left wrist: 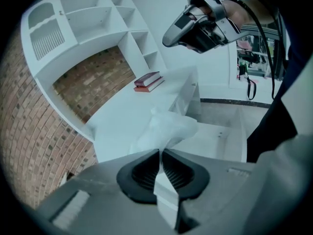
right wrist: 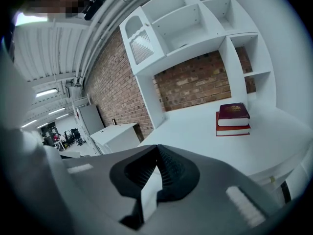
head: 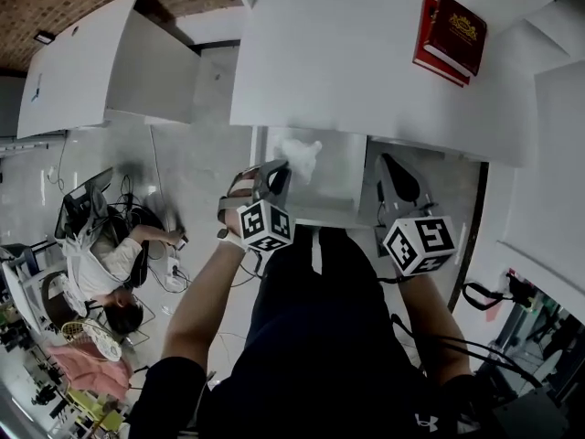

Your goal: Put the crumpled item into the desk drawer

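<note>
The left gripper [head: 274, 176] has its jaws pressed together on the near end of a crumpled white wad [left wrist: 166, 129]. The wad looks thin and half see-through; whether it is paper or film I cannot tell. It hangs above the open desk drawer [head: 343, 176], over the drawer's rear left corner, close under the desk edge. Its long axis runs straight out from the jaws, so most of it lies beyond the tips, toward the back of the drawer. The right gripper [head: 393, 174] is over the drawer's right side, jaws closed together with nothing between them. A stack of red books [head: 452, 37] sits on the desk beyond the drawer. The left gripper carries the load, so the coming move is probably just down into the drawer and a release.
</note>
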A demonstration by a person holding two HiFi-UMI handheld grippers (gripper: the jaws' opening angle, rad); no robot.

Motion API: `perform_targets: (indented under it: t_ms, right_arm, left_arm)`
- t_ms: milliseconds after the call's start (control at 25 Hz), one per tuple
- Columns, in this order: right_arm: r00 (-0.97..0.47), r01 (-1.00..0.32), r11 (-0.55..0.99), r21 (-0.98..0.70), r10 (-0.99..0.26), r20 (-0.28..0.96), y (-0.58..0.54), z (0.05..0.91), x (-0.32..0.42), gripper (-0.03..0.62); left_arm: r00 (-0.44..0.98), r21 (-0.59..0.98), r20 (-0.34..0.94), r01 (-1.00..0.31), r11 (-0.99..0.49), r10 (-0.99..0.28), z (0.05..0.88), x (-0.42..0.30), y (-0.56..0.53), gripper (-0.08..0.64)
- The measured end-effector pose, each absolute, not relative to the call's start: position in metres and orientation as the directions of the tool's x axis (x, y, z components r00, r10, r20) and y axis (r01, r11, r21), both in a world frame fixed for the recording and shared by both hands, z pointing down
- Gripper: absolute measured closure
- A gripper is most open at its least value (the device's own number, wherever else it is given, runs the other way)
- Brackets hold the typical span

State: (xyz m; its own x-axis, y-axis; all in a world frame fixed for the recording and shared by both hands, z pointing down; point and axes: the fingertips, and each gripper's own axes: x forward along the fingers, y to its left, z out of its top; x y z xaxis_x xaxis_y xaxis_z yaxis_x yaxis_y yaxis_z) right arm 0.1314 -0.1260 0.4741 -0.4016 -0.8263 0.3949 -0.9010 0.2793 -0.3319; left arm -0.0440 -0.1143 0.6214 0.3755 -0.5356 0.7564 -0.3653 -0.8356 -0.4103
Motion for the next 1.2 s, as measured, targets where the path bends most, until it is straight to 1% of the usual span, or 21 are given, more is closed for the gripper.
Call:
perform_targets:
  t_ms: [320,640,960,1200]
  right_arm:
    - [-0.343,-0.921,0.198,-0.335,-0.818,0.461,-0.121,0.505,0.135,0.589]
    - [-0.306,-0.929,0.135,-0.345,-0.806,0.507,-0.120,0.533,0.144,0.589]
    - [-0.281,-0.933,0.080,-0.350,-0.769,0.574,-0.120,0.575,0.150,0.589]
    - [-0.277,-0.932,0.057,-0.358,-0.748,0.603,-0.119,0.597,0.150,0.589]
  left_arm:
    - [0.351,-0.376,0.822,-0.256,-0.890,-0.448,0.682,-0.040,-0.124,0.535]
    - [0.321,-0.353,0.862,-0.180,-0.918,-0.393,0.730,-0.033,-0.138,0.535]
    - [0.286,-0.312,0.892,-0.168,-0.935,-0.349,0.788,-0.033,-0.155,0.535]
    - [0.245,-0.279,0.914,-0.204,-0.938,-0.325,0.823,-0.039,-0.161,0.535]
